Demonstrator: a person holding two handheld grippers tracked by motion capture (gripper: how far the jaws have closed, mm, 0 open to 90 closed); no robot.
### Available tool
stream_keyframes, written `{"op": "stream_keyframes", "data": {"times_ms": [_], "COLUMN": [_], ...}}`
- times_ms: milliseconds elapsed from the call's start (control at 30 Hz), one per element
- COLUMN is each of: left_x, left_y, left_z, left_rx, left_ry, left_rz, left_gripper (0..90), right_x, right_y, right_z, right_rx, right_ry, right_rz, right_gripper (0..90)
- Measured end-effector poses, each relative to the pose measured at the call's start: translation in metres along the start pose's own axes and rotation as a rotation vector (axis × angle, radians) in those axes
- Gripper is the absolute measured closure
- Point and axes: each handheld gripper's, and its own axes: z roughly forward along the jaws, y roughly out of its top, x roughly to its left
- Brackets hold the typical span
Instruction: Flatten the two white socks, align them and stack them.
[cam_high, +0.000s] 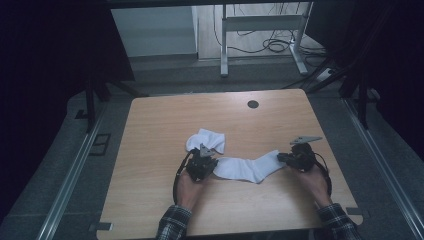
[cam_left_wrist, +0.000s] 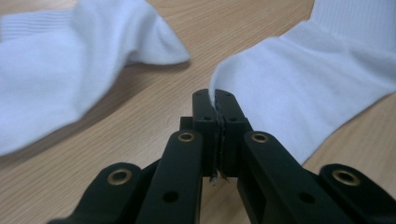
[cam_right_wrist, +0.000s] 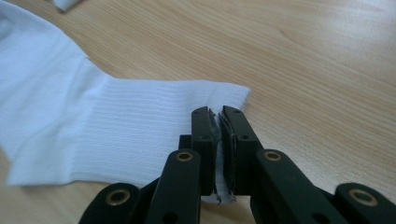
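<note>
1. Near the bench (cam_high: 150, 150) front edge, a flat white sock (cam_high: 250, 167) lies stretched between both tools.
2. Left tool (cam_high: 212, 165) clenched on its toe end; right tool (cam_high: 281, 158) clenched on the ribbed cuff.
3. Second sock (cam_high: 206, 140) bunched just behind.
4. Step: both ends gripped. Next, likely a lift together, keeping it taut.

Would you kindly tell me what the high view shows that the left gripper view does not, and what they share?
High view alone: the whole table, the right gripper shut on the ribbed cuff of the stretched sock, both hands in checked sleeves, and a metal stand on the floor beyond. Left gripper view alone: up close, the left gripper pinching that sock's edge between shut jaws. Both: the stretched sock, the crumpled second sock lying beside it, and the wooden tabletop.
</note>
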Motion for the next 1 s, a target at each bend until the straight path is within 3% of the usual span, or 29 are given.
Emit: {"op": "stream_keyframes", "data": {"times_ms": [167, 200, 300, 333, 367, 400, 500, 633, 767, 867, 1000], "left_x": [0.002, 0.001, 0.0, 0.0, 0.0, 0.001, 0.001, 0.002, 0.006, 0.008, 0.016], "left_y": [-0.008, -0.014, -0.021, -0.029, -0.029, -0.037, -0.047, -0.055, -0.06, -0.057, -0.058], "left_z": [-0.022, -0.032, -0.04, -0.049, -0.049, -0.058, -0.067, -0.065, -0.06, -0.066, -0.074], "left_rx": [-0.007, -0.004, -0.003, -0.005, -0.005, -0.003, -0.005, 0.019, 0.029, -0.012, -0.049], "left_ry": [-0.01, -0.013, -0.015, -0.021, -0.021, -0.027, -0.03, -0.024, -0.017, 0.004, 0.048], "left_rz": [-0.005, -0.002, -0.004, -0.014, -0.014, -0.016, -0.026, -0.033, -0.049, -0.055, -0.06], "left_gripper": [88.1, 88.1, 88.0, 88.0, 88.0, 87.9, 87.8, 87.1, 68.7, 52.9, 41.3], "right_x": [0.011, 0.021, 0.03, 0.041, 0.041, 0.049, 0.059, 0.064, 0.062, 0.061, 0.06], "right_y": [0.001, 0.002, 0.001, -0.002, -0.002, -0.005, -0.011, -0.021, -0.028, -0.027, -0.02], "right_z": [-0.011, -0.017, -0.022, -0.026, -0.026, -0.029, -0.029, -0.02, -0.013, -0.016, -0.023], "right_rx": [-0.014, -0.022, -0.026, -0.022, -0.022, -0.017, -0.01, 0.008, 0.02, 0.01, -0.01], "right_ry": [0.031, 0.052, 0.068, 0.082, 0.082, 0.099, 0.12, 0.137, 0.135, 0.12, 0.111], "right_rz": [-0.009, -0.026, -0.041, -0.061, -0.061, -0.07, -0.077, -0.071, -0.042, -0.041, -0.055], "right_gripper": [83.6, 83.6, 83.6, 83.5, 83.5, 83.5, 83.4, 82.8, 75.3, 67.1, 64.1]}}
